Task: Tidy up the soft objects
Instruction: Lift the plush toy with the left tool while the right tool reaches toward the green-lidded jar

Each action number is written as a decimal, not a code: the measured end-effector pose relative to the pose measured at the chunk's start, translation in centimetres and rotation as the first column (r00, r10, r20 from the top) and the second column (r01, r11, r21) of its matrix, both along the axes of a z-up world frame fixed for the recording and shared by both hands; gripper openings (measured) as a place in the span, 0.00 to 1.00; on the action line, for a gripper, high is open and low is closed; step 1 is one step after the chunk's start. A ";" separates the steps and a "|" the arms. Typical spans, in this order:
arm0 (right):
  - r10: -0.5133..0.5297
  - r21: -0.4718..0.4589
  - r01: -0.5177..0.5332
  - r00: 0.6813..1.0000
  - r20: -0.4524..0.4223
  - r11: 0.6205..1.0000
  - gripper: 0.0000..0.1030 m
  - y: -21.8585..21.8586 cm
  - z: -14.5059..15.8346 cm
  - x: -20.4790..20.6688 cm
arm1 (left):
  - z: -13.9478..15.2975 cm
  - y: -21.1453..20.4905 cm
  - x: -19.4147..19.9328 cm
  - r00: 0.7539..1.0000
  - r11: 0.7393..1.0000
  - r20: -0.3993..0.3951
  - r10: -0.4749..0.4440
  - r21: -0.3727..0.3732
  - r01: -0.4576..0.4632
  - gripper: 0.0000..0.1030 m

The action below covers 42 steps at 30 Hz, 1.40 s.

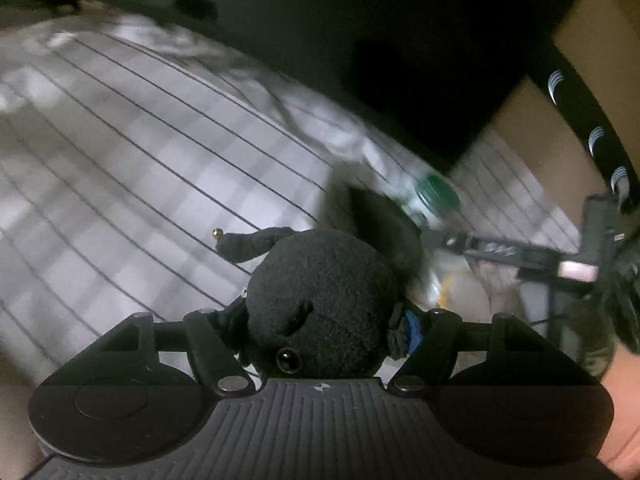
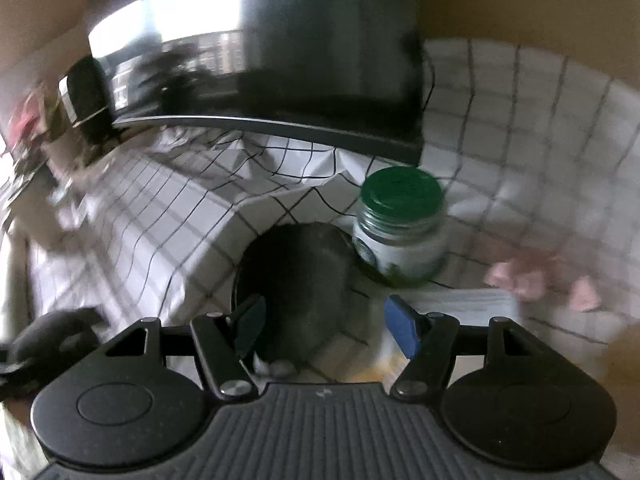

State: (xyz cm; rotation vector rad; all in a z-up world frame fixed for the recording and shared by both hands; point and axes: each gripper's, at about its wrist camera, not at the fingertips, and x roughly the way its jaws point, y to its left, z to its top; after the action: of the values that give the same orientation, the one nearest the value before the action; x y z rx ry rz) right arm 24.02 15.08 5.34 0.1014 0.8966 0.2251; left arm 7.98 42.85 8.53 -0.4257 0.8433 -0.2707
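Observation:
A black plush toy [image 1: 320, 300] with a glass eye and a thin limb fills the space between my left gripper's fingers [image 1: 216, 332]. The left gripper [image 1: 316, 330] is shut on it, above the checked cloth [image 1: 140, 140]. My right gripper [image 2: 326, 328] stands open over a dark grey rounded soft object [image 2: 292, 276] lying on the cloth, and its pads do not touch it. In the left wrist view the right gripper [image 1: 456, 240] appears blurred at the right. A dark fuzzy shape [image 2: 52, 336] at the left edge of the right wrist view may be the same plush.
A jar with a green lid [image 2: 400, 224] stands just right of the dark object, also visible as the jar [image 1: 436, 192]. Pink items [image 2: 520, 276] and papers [image 2: 464, 304] lie to the right. A large black slab [image 2: 320, 72] sits behind; cardboard [image 1: 580, 64] borders the cloth.

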 end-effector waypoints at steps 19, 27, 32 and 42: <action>0.064 0.108 -0.062 0.998 -0.011 0.992 0.40 4.1 -0.7 1.4 | -2.8 4.9 2.8 0.994 0.992 -0.084 0.063 -0.108 -0.072 0.74; -0.031 0.013 0.032 0.997 -0.073 0.999 0.50 5.1 -2.6 4.1 | -2.9 3.7 3.7 0.996 0.995 -0.089 0.010 -0.102 -0.019 0.74; -0.068 0.148 0.095 0.982 -0.178 0.984 0.50 2.8 -4.9 5.3 | -3.8 3.0 4.0 0.994 0.993 -0.111 0.019 -0.112 -0.031 0.74; 0.055 0.182 -0.027 0.987 -0.150 0.983 0.16 2.6 -2.4 3.1 | -2.8 1.4 4.7 0.994 0.999 -0.111 -0.015 -0.045 0.010 0.74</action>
State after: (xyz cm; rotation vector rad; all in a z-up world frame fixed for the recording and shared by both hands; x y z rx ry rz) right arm 27.10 17.68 2.96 0.2707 1.0319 0.3399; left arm 12.72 44.26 5.77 -0.4807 0.9506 -0.2799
